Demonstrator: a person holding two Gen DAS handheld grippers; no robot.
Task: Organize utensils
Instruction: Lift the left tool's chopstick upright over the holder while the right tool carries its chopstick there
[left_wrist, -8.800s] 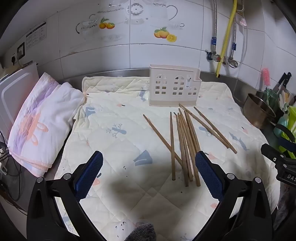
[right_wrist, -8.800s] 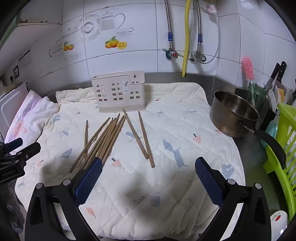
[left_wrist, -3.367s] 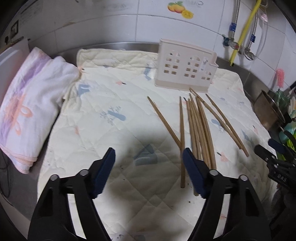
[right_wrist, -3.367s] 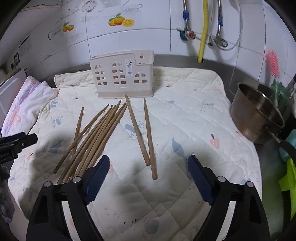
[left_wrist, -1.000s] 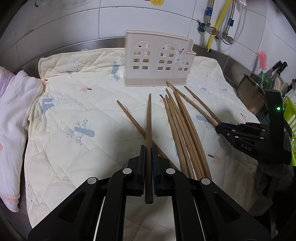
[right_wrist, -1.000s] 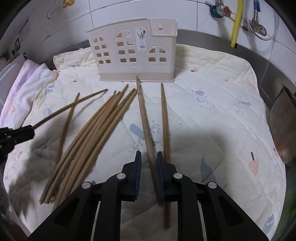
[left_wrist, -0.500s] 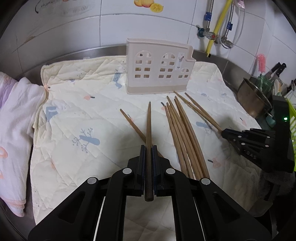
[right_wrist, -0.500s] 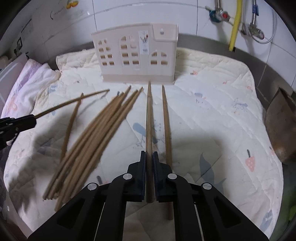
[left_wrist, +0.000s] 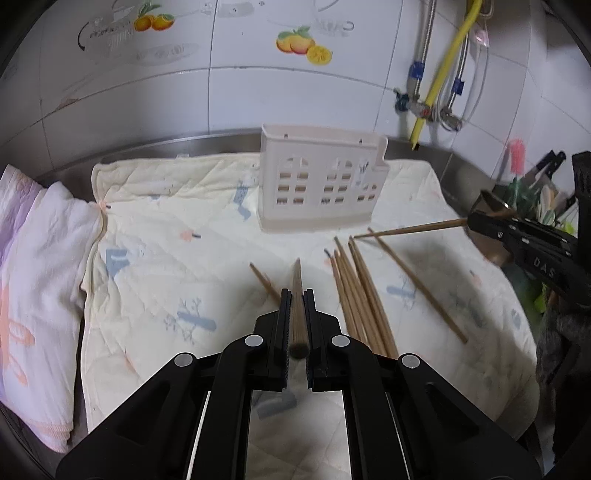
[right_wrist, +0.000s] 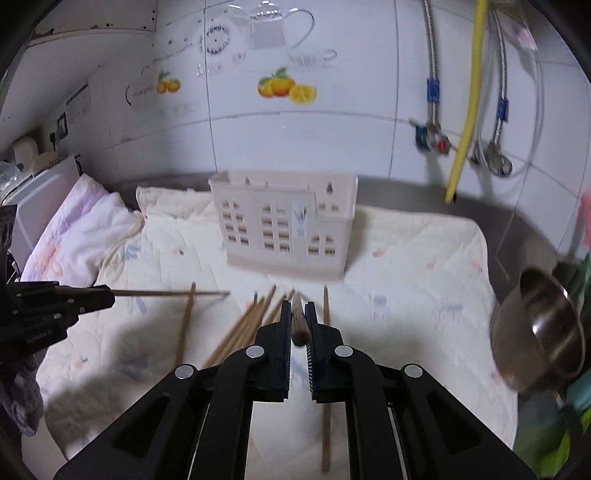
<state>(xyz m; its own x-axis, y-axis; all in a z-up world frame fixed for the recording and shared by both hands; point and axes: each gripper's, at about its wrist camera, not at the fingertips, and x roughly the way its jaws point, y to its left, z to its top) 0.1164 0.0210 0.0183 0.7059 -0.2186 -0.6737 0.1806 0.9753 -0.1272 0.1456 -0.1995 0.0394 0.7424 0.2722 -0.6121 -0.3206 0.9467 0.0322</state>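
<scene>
A wooden chopstick is pinched between the pressed-together jaws of the left gripper, its tip pointing toward the cream utensil holder that stands upright at the far edge of the quilted mat. A second chopstick is clamped the same way in the right gripper, also aimed at the holder and raised clear of the mat; from the left wrist view it juts out of the right gripper, just in front of the holder's lower right corner.

In front of the holder, a bundle of loose chopsticks lies on the mat, fanned slightly, with one stray chopstick angled away on the holder's right side and a single chopstick lying partly under the left gripper's jaws.

To the left of the holder, off the mat's edge, sits a folded pink-and-white towel. To its right, beyond the mat, a steel pot rests on the counter. Behind the holder rises a white tiled wall with fruit decals, a yellow hose and braided water lines.
</scene>
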